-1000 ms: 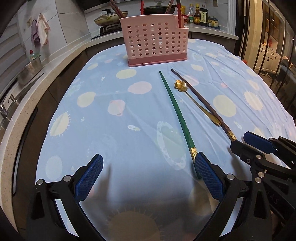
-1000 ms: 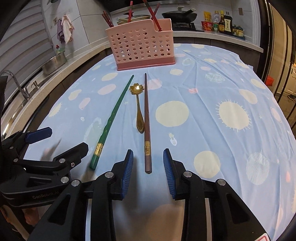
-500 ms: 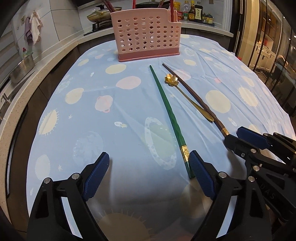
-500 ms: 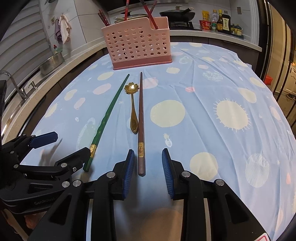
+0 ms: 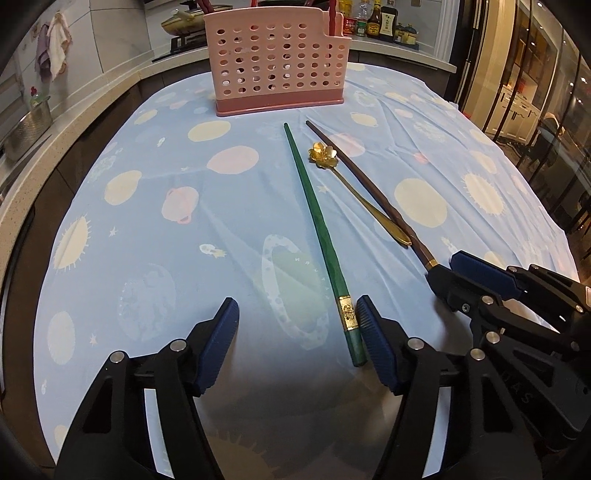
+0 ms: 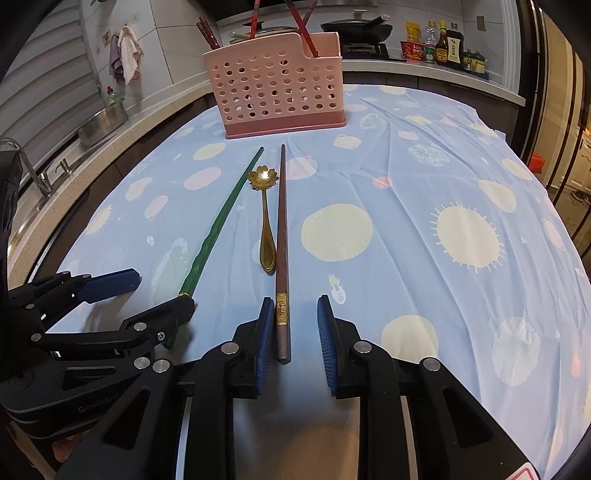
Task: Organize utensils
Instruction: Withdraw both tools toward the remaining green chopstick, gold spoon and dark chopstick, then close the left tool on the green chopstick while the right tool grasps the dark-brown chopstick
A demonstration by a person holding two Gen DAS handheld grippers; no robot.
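A green chopstick (image 5: 317, 229), a gold flower-headed spoon (image 5: 354, 188) and a brown chopstick (image 5: 369, 184) lie side by side on the blue tablecloth (image 5: 147, 221). A pink perforated utensil holder (image 5: 277, 59) stands behind them with several chopsticks in it. My left gripper (image 5: 297, 339) is open, its right finger (image 5: 373, 343) beside the green chopstick's thick end. My right gripper (image 6: 295, 332) is open, with the brown chopstick's (image 6: 281, 240) thick end between its fingers. The green chopstick (image 6: 214, 229), the spoon (image 6: 265, 218) and the holder (image 6: 277, 85) also show in the right wrist view.
A counter with a sink and steel bowl (image 6: 101, 123) runs along the left. A stove with a pan (image 6: 356, 27) and sauce bottles (image 6: 443, 46) stand behind the holder. The table edge drops off at the right.
Both grippers have moved forward along the table. The right gripper's fingers now flank the brown chopstick's end; the left gripper's right finger has come beside the green chopstick's end.
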